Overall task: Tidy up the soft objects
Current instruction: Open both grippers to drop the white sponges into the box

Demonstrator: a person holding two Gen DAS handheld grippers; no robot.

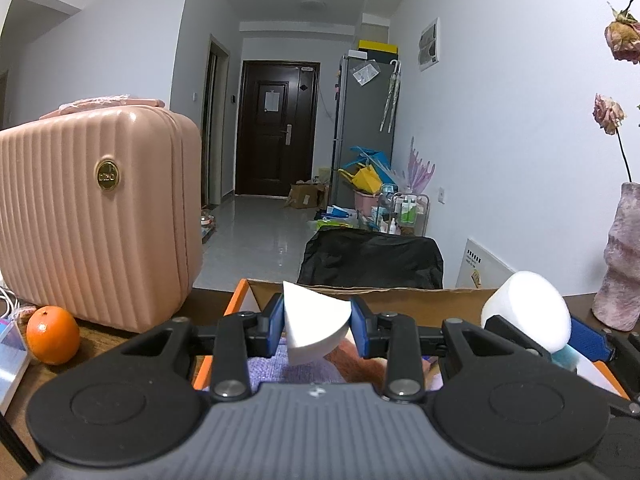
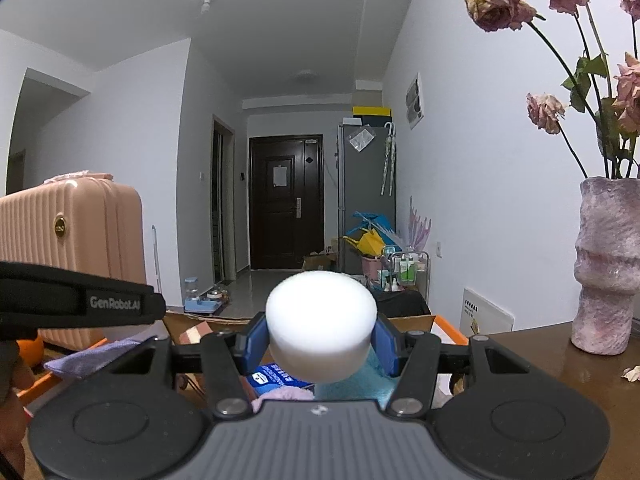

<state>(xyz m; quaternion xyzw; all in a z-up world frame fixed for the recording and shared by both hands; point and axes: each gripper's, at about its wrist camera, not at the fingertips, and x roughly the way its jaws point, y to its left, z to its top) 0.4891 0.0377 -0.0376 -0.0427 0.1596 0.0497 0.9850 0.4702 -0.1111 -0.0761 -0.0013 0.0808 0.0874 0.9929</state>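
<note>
The wedge-shaped white sponge (image 1: 314, 330) is pinched between the blue pads of the left gripper (image 1: 318, 330), held above the open box. The round white sponge (image 2: 321, 326) is pinched in the same way by the right gripper (image 2: 321, 344), also above the box; in the left wrist view it appears at 3 o'clock from the wedge.

Handling, judged from appearance: both sponges look light, soft and compressible. They are unlikely to break, but a hard squeeze would deform them and a loose one may let them slip. The flat faces of the wedge and the curved side wall of the round piece are the sensible holding surfaces, and that is where the pads sit now.

The cardboard box (image 1: 400, 294) with an orange rim lies directly below both grippers. It already holds a purple cloth (image 1: 296, 372), a light blue towel (image 2: 362, 384), a blue packet (image 2: 276, 376) and a pink fluffy item (image 2: 280, 394). Free space inside cannot be judged; the grippers hide much of it.

Outside the box, at 9 o'clock, stand a pink suitcase (image 1: 100, 216) and an orange (image 1: 53, 335). At 3 o'clock stands a vase (image 2: 608, 264) of dried roses.
</note>
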